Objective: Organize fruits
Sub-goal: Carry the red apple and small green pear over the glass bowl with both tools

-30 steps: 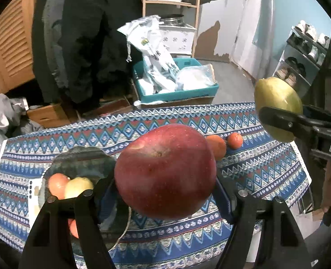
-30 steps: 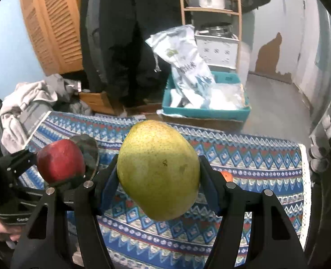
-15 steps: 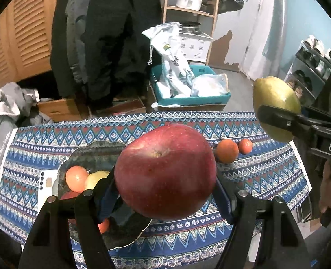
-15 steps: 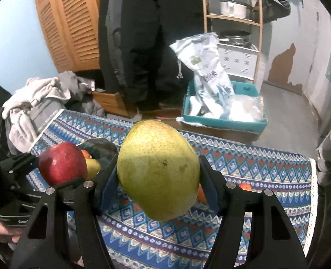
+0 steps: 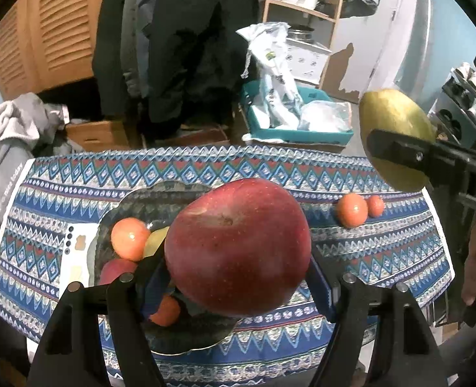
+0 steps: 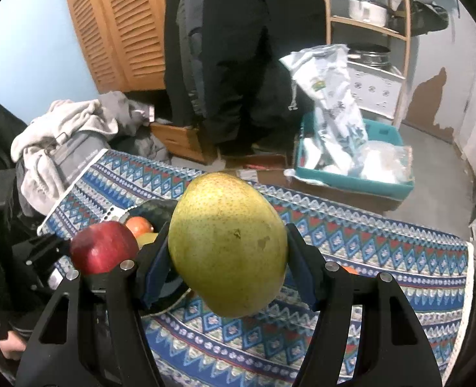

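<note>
My left gripper is shut on a big red apple, held in the air over the near right part of a dark glass plate. On that plate lie an orange, a yellow-green fruit, a reddish fruit and another orange. My right gripper is shut on a yellow-green pear, above the patterned cloth to the right of the plate. The right wrist view shows the red apple at lower left; the left wrist view shows the pear at the right edge.
Two small oranges lie on the blue patterned tablecloth at the right. Beyond the table stand a teal bin with plastic bags, a wooden shelf, hanging dark coats and a grey clothes pile at the left.
Both grippers have carried their fruit to the left toward the plate. The plate and the fruits on it now show more fully in the left wrist view. Neither grip has altered.
</note>
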Demonstrator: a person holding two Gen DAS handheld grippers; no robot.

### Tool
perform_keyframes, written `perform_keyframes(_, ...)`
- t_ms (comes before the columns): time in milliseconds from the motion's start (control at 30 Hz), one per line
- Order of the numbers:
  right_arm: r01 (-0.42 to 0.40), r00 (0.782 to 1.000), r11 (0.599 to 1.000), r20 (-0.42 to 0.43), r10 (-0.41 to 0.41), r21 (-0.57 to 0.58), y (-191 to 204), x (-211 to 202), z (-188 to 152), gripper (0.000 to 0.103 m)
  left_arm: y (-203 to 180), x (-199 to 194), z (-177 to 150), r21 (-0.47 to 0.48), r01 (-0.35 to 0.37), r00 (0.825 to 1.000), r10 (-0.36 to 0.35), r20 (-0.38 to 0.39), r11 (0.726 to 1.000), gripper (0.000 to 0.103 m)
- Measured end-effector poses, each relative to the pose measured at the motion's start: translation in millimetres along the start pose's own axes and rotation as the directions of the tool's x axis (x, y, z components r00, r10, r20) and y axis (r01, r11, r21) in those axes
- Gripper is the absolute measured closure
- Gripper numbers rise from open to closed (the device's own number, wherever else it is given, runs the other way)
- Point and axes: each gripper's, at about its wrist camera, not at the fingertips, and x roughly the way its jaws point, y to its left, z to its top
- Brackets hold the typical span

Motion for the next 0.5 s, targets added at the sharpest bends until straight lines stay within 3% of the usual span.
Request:
perform_keyframes(267, -0.043, 0.998, 0.999, -0.055, 0.042, -0.02, 24, 38, 1, 0.037, 30, 27, -19, -0.048, -0.031, 0.997, 0.027, -0.071, 0.998, 0.027)
perform_keyframes(500, -0.092, 0.989, 0.996, -0.112, 0.092, 0.002, 34, 70, -2, 0.037, 44, 49, -37, -0.095, -0.024, 0.989, 0.01, -0.145, 0.995, 0.027)
